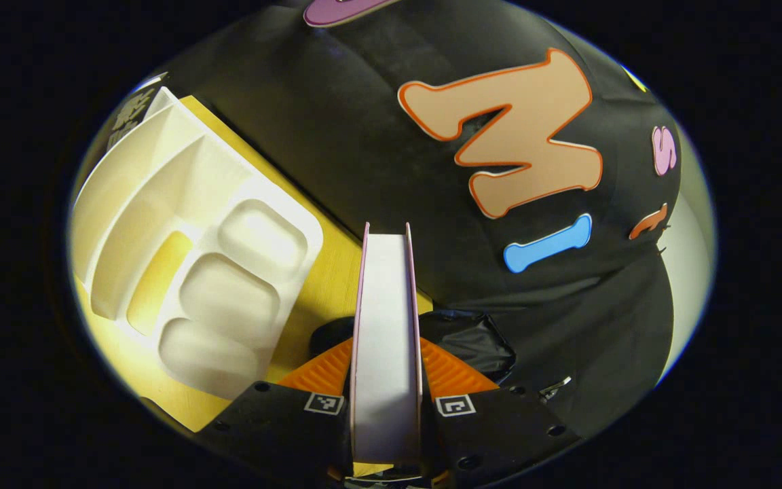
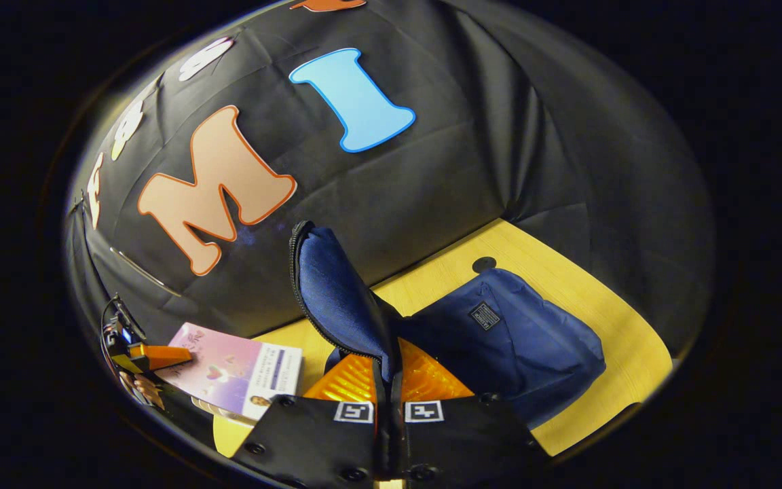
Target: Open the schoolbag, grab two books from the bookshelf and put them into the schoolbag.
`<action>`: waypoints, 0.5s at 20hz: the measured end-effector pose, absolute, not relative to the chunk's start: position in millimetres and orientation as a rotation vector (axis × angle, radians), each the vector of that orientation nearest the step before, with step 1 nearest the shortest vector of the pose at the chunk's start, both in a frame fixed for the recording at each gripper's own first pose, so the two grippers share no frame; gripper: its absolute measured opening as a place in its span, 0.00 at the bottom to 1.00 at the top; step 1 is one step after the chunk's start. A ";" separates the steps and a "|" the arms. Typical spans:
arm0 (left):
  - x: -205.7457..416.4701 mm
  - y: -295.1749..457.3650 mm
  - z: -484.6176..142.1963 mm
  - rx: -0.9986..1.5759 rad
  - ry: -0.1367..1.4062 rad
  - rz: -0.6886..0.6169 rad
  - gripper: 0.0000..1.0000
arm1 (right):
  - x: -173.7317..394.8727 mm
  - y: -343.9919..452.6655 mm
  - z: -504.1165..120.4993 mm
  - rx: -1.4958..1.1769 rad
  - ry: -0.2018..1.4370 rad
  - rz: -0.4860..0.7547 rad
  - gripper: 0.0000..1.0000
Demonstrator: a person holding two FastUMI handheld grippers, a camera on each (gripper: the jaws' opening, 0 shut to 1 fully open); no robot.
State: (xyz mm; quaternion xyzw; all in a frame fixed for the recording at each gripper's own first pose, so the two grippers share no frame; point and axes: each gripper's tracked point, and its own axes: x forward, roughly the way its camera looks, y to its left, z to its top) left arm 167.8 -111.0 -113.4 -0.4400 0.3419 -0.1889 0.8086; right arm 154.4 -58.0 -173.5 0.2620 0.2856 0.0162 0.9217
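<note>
On my left tongs (image 1: 385, 380) I've got a book (image 1: 385, 339) clamped edge-on, both fingers pressing its pink covers from either side, the white page block facing me and running straight up the middle of the left gripper view. Past it on the left lies a white moulded tray (image 1: 194, 272) with several hollows, sitting on the yellow desk (image 1: 326, 272), and the black booth wall rises behind.

Over in the right gripper view, my right tongs (image 2: 389, 384) are pinched narrow on the schoolbag's flap (image 2: 337, 292), the dark blue fabric with its zipper edge standing up between the fingers. The rest of the schoolbag (image 2: 520, 339) slumps on the desk just beyond and to the right, a small dark label on its front. A small dark round spot (image 2: 484, 263) sits on the desk behind the bag.

At the lower left of that view I can see the book again, pink-and-lilac cover up, held out over the desk edge by the other tongs, near the bag but not touching it. It's outside the schoolbag right now.
</note>
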 end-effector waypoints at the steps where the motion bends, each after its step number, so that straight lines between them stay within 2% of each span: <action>1: 169.7 -120.8 -118.5 -0.940 0.734 -0.408 0.36 | 154.8 -58.6 -173.3 0.547 0.583 0.031 0.03; 2: 172.3 -132.5 -125.4 -0.940 0.745 -0.420 0.35 | 155.5 -59.3 -173.1 0.556 0.581 0.030 0.05; 8: 179.1 -194.7 -169.7 -0.902 0.860 -0.440 0.35 | 154.7 -58.1 -173.6 0.568 0.574 0.041 0.01; 10: 184.8 -209.9 -175.9 -0.918 0.862 -0.443 0.35 | 157.4 -56.2 -171.1 0.566 0.568 0.044 0.03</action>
